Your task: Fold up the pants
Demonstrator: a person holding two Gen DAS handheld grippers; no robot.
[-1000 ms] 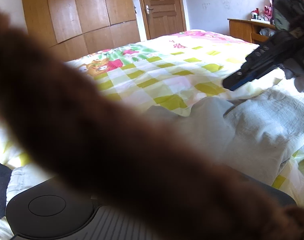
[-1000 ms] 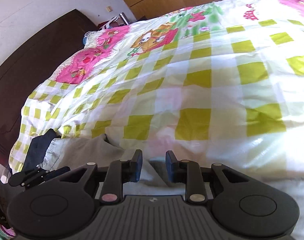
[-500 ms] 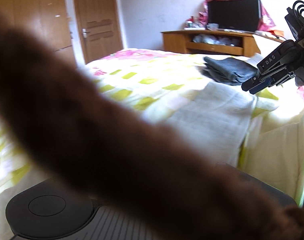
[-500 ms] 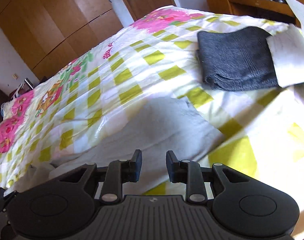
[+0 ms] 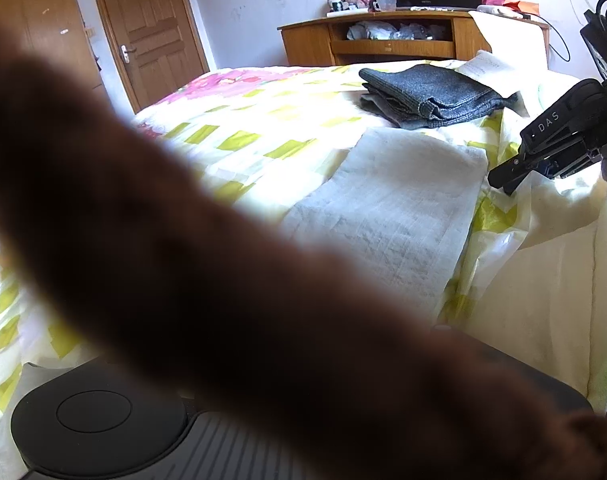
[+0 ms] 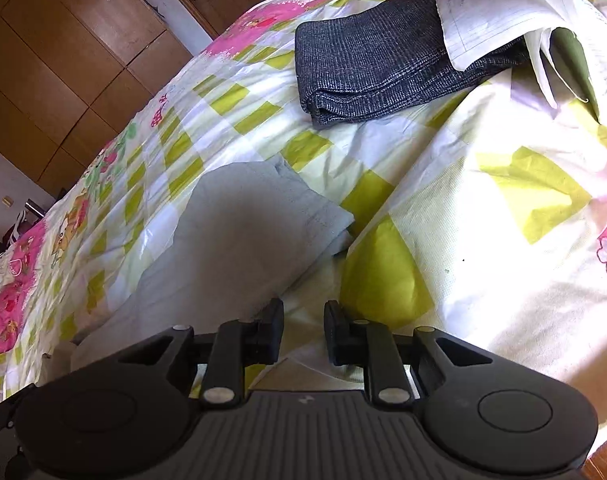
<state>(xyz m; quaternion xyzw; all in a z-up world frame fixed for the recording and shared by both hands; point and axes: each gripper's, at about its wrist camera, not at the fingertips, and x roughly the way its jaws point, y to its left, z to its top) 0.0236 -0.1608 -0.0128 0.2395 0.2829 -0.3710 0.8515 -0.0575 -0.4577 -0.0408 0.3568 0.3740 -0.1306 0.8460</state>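
Observation:
Light grey pants (image 5: 403, 200) lie flat along the checked bedspread, also seen in the right wrist view (image 6: 243, 232). My right gripper (image 6: 303, 324) is open and empty, hovering just off the near edge of the pants' end; in the left wrist view it shows at the right (image 5: 503, 180). A blurred brown furry band (image 5: 183, 260) crosses the left wrist lens and hides my left gripper's fingers; only its black body (image 5: 95, 416) shows at the bottom.
A folded dark grey garment (image 6: 363, 64) lies farther along the bed (image 6: 503, 220), with lined paper sheets (image 6: 495, 12) resting on its far end. A wooden TV stand (image 5: 383, 40) and a door (image 5: 143, 32) are behind. The bed edge drops off at the right.
Both views have swung right, from the pillow end toward the foot of the bed, bringing the folded dark garment into sight. The right gripper stays open. The brown band still covers the left lens.

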